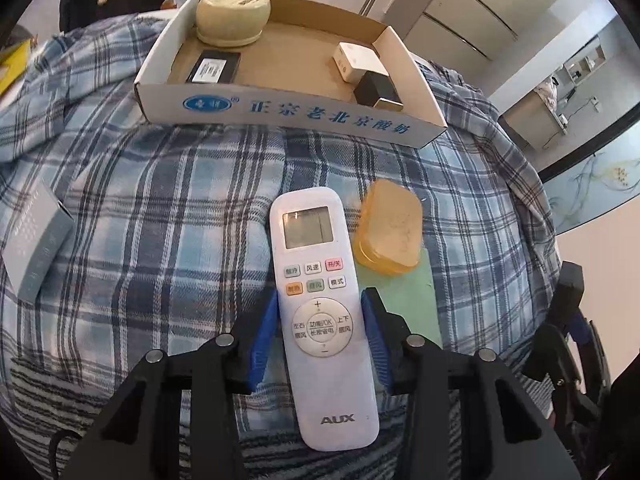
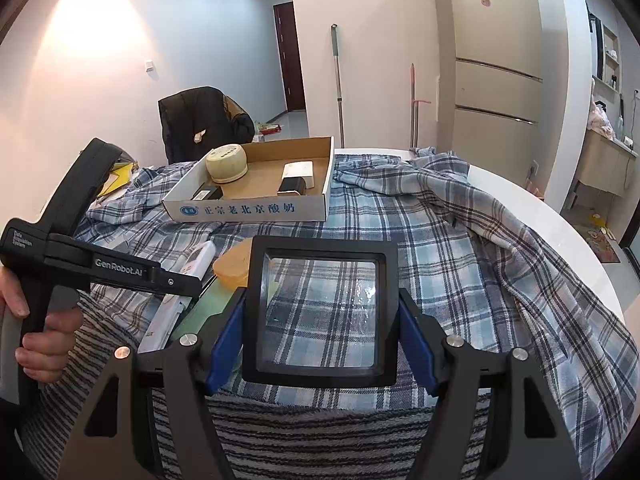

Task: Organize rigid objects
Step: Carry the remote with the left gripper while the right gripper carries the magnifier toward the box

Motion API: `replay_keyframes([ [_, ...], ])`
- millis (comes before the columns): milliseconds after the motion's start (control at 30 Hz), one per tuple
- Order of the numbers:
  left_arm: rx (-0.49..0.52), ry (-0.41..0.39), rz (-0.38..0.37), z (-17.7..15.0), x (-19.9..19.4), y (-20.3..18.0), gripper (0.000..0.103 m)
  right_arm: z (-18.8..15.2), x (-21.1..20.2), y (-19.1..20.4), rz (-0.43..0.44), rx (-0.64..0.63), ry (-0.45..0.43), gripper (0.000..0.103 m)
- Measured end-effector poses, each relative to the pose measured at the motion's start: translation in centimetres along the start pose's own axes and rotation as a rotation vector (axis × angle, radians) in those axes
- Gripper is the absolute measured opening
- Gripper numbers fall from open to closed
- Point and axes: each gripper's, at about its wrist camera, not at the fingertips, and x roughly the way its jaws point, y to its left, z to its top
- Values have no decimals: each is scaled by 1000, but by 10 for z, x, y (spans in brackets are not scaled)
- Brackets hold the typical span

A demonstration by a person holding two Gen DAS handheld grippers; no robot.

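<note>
**Two grips, two ways to drop something**

Both grippers are loaded. The left gripper (image 1: 320, 320) straddles the white remote (image 1: 322, 320) on the plaid cloth (image 1: 160, 200) — whether its blue pads truly bite is hard to tell, so lifting could spill it onto the orange soap box (image 1: 388, 232). The right gripper (image 2: 322, 340) clamps the black-framed magnifier (image 2: 320, 308) — a jolt short of the cardboard tray (image 2: 248, 210) could twist it loose.

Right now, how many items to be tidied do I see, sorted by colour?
Black: 3, flat box, gold-edged box, magnifier
White: 2, remote, small box
Cream: 1, round tin
Orange: 1, soap-like block
Grey: 1, carton
Total: 8
</note>
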Motion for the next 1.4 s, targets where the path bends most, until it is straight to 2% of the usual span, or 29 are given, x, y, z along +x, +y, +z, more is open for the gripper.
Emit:
replay_keyframes([
  [333,115,-8,70,-16,-12,-8,42,-1,-1,0,1,1,-2,69],
  [467,149,-42,54,-23,-22,-13,42,-1,0,0,1,2,5,69],
  [633,278,-25,5,-38,-28,-38,42,-1,0,-1,3,11,6,69],
  [767,320,15,21,-48,-17,-52,42,-1,0,-3,4,20,8,69],
  [833,351,2,52,-50,-17,-56,42,-2,0,-3,3,18,7,69],
  [933,349,47,74,-48,-9,-58,42,-2,0,-3,3,18,7,69],
  [1000,330,69,59,-46,-3,-56,42,-1,0,-3,4,19,6,69],
  [1267,325,19,83,-37,0,-57,45,-2,0,-3,6,16,9,69],
  [1400,332,16,80,-38,1,-58,42,-2,1,-4,6,20,15,69],
])
